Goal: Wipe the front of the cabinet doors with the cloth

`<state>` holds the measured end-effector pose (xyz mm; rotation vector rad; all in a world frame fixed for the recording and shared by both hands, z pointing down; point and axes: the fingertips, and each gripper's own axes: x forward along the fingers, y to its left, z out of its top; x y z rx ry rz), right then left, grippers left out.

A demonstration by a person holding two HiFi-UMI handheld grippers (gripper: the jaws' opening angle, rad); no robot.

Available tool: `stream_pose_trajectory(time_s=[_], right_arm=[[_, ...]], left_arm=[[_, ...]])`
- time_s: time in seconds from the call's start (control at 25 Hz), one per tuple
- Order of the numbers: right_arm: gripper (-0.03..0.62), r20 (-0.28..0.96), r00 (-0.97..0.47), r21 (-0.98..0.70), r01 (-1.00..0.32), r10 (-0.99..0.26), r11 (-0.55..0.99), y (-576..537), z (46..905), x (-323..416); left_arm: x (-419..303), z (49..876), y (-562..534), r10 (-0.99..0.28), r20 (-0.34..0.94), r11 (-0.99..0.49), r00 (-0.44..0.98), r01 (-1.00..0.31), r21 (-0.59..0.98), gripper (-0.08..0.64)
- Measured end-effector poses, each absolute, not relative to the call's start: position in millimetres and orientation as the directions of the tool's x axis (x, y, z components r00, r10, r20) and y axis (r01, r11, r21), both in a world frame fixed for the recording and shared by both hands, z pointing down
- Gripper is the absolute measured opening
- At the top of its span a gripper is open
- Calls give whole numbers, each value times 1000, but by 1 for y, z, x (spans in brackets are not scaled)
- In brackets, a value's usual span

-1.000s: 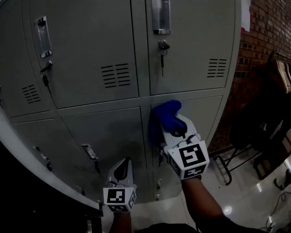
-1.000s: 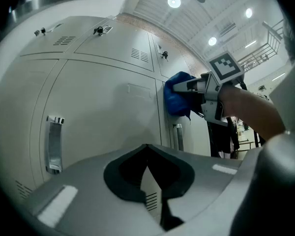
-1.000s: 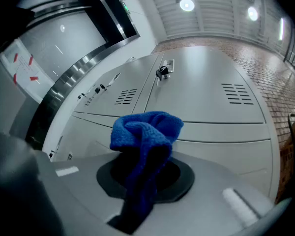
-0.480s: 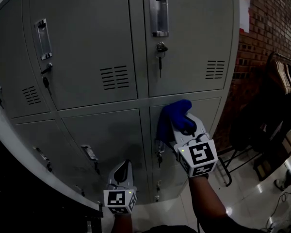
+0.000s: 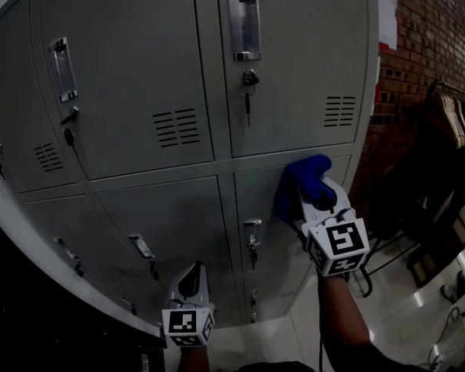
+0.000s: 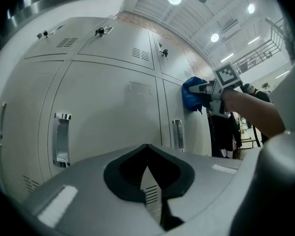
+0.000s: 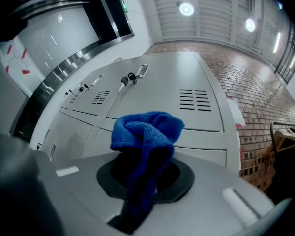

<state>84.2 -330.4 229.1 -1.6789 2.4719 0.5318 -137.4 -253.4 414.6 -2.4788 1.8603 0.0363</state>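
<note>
This is looking like a workplace locker area. Grey keyed lockers (image 5: 132,91) are standing beside a brick wall (image 5: 422,29) at the right. Round lamps (image 7: 187,9) are shining from a high ceiling.

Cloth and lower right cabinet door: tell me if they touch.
Touching. The left gripper view, side-on, shows the cloth pressed against the door, no gap.

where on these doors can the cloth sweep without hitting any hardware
Bare: the upper right door, between top handle and vent; the lower left door, above its low handle. Crowded: the strip left of the cloth, with key and latch.
</note>
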Motion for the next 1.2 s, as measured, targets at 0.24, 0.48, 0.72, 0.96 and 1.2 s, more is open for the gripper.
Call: stream_pose_trajectory(time_s=[0.24, 0.48, 0.72, 0.96, 1.2], right_arm=[[54, -279, -316, 213, -941, -907, 262, -337, 231, 129], [54, -278, -252, 204, -958, -927, 200, -342, 233, 165], [54, -270, -211, 207, -966, -939, 157, -346, 234, 188], [54, -264, -189, 204, -969, -946, 137, -348, 234, 205], [54, -314, -181, 229, -967, -932, 111, -330, 225, 190]], left_arm=[[-133, 414, -252, -959, -46, -278, 279, -960, -24, 14], [-127, 415, -251, -958, -41, -284, 285, -958, -24, 14], [-129, 408, -252, -959, -57, -276, 277, -961, -28, 14], [-125, 409, -248, -958, -49, -282, 283, -959, -27, 14], [-121, 412, -243, -956, -39, -290, 291, -957, -27, 14]])
